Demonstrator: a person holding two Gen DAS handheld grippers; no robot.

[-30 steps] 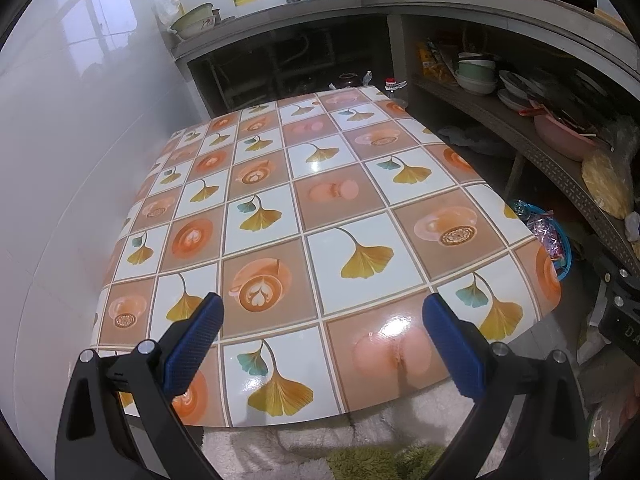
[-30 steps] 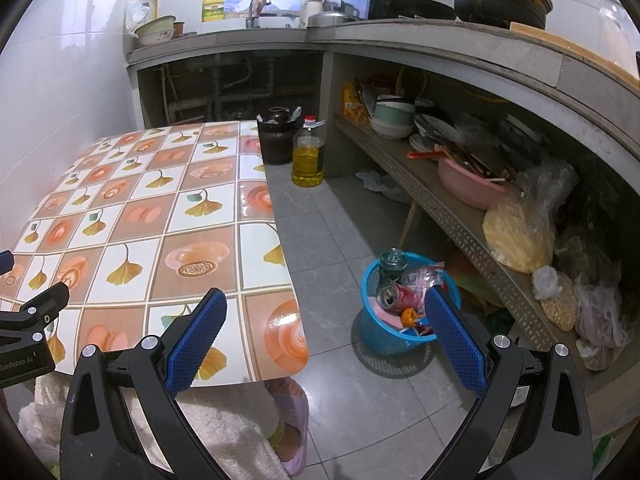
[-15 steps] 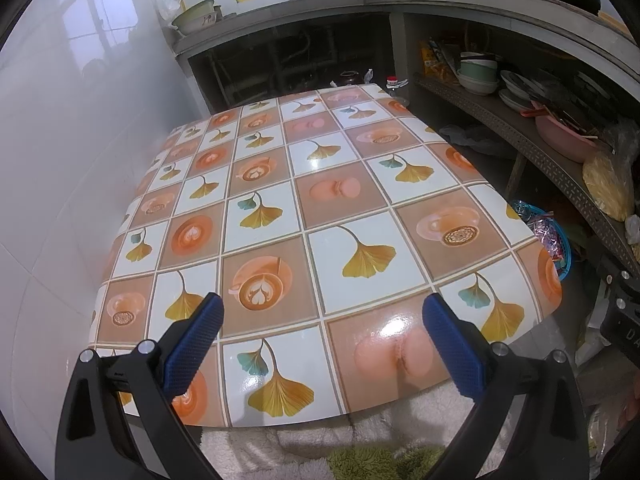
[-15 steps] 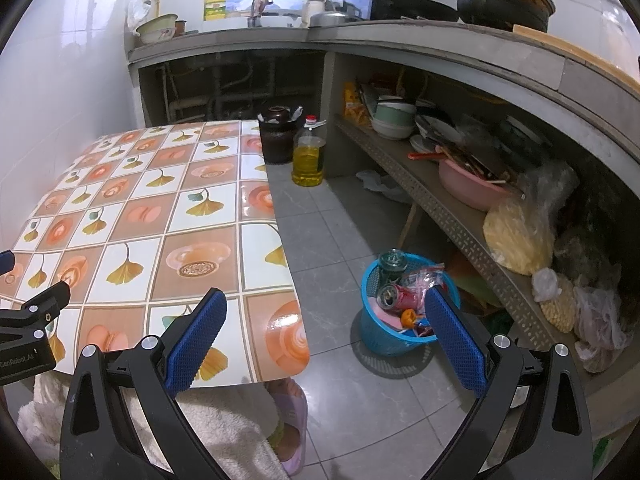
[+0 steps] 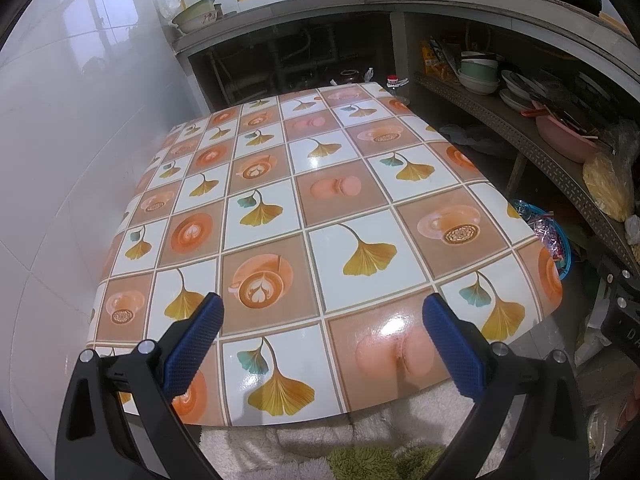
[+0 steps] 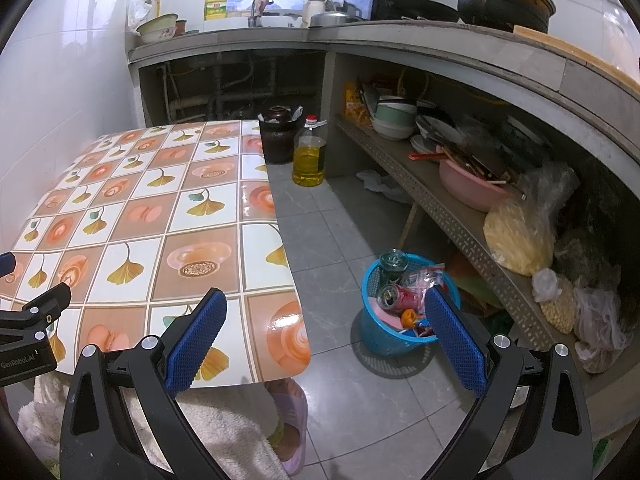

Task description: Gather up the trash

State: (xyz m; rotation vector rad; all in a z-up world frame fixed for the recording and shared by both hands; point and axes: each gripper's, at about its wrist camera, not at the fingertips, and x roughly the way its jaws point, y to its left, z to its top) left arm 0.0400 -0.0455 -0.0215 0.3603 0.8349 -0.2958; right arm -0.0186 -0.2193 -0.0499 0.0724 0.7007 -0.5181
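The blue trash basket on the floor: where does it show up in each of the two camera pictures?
Left wrist view: the blue trash basket peeks out at the right edge, mostly hidden behind the table's corner.
Right wrist view: the basket stands in full view on the floor, lower centre-right, filled with cans and wrappers.
Shared landmark: the ginkgo-patterned table.

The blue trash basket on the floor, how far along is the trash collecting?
Looks nearly done: the blue basket already holds cans and wrappers, and the table shows only its patterned cloth. Nothing is in hand: the left gripper and right gripper are both open. A crumpled white bag remains on the floor.
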